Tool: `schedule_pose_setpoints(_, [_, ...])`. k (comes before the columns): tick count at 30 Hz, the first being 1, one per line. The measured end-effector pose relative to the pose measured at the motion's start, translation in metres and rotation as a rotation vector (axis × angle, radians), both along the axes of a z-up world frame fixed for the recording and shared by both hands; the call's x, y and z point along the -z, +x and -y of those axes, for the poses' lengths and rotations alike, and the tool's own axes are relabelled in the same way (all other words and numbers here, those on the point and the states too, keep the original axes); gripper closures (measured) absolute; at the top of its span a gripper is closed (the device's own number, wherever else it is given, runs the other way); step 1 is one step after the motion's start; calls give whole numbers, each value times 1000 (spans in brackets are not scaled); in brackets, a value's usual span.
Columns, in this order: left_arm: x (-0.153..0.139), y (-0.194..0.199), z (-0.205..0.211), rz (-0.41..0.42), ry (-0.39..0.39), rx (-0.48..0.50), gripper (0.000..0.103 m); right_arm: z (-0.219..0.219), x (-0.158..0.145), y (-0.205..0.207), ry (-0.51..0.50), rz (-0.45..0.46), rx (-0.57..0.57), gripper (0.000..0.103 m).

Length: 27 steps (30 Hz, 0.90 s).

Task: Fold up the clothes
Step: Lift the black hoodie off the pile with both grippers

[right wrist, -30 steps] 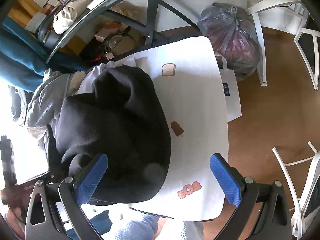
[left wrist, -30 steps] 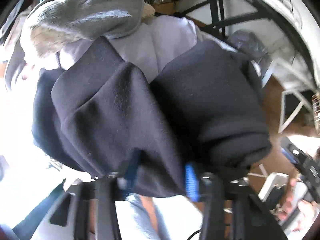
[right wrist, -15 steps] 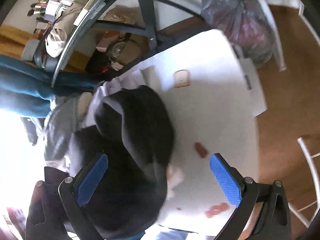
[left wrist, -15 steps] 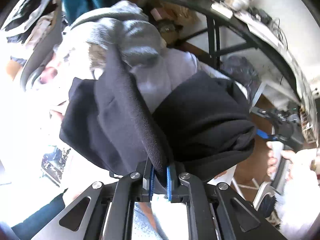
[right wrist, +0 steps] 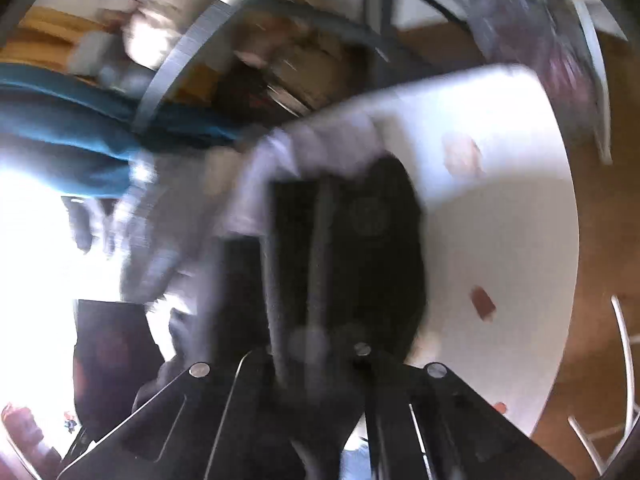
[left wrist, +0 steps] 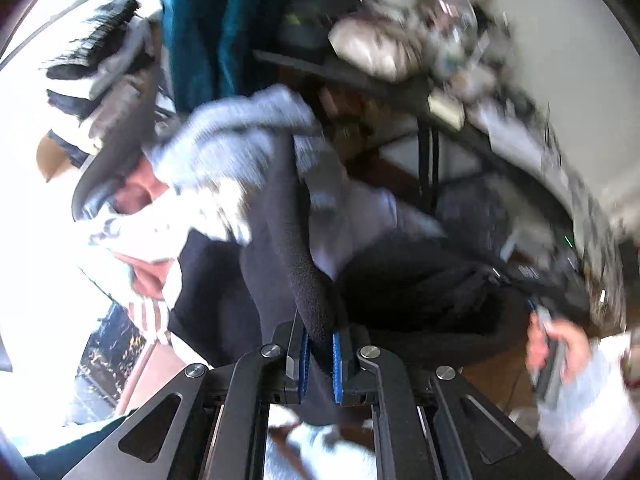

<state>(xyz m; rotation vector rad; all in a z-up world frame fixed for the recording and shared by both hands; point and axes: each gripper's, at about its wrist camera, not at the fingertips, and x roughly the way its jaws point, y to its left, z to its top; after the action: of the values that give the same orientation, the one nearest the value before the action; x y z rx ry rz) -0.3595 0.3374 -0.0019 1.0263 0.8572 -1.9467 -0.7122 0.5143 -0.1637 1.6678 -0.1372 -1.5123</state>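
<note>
The left gripper (left wrist: 319, 354) pinches a ridge of the black fleece garment (left wrist: 408, 296), bunched on the white table (right wrist: 500, 220) beside the grey clothes pile (left wrist: 224, 152). The right gripper (right wrist: 320, 344) looks closed on it too — blurred. That thin pinch could slip, spoiling the fold.

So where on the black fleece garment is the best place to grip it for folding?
Judging by the left view, the thick rolled edge of the black fleece garment: it stands up as a ridge, approachable from the near side, where the left gripper pinches it.
</note>
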Motion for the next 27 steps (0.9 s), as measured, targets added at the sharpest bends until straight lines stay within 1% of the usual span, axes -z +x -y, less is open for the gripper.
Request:
schedule_pose_setpoints(4, [-51, 19, 26, -91, -114, -73, 95, -2, -76, 3, -164, -60, 10, 100])
schedule_pose_setpoints(8, [-85, 33, 40, -158, -199, -110, 95, -3, -147, 11, -323, -106, 24, 100])
schedule_pose_setpoints(13, [-126, 50, 54, -237, -300, -152, 95, -7, -214, 24, -508, -195, 40, 100])
schedule_pose_setpoints(14, [-134, 53, 57, -253, -320, -160, 95, -6, -217, 29, -523, -197, 33, 100])
schedule_pose_setpoints(15, [-133, 56, 61, -258, -312, -172, 95, -2, -210, 33, -506, -190, 21, 100])
schedule_pose_setpoints(17, [-115, 63, 69, -248, -244, -201, 95, 5, -191, 41, -455, -174, -1, 99])
schedule_pose_setpoints(18, [-105, 66, 72, -241, -210, -213, 95, 7, -179, 42, -421, -151, -2, 98])
schedule_pose_setpoints(19, [-92, 68, 73, -230, -176, -222, 95, 8, -159, 43, -371, -108, 3, 92])
schedule_pose_setpoints(22, [-52, 70, 69, -172, -89, -234, 95, 5, -87, 49, -186, 9, 5, 87])
schedule_pose_setpoints(24, [-28, 69, 63, -117, -61, -221, 95, -4, -42, 58, -88, 76, 2, 85])
schedule_pose_setpoints(25, [-19, 69, 60, -100, -47, -216, 95, -10, -23, 61, -47, 103, 7, 85])
schedule_pose_setpoints(27, [-6, 72, 55, -86, -11, -212, 95, -26, -1, 63, -8, 151, 43, 83])
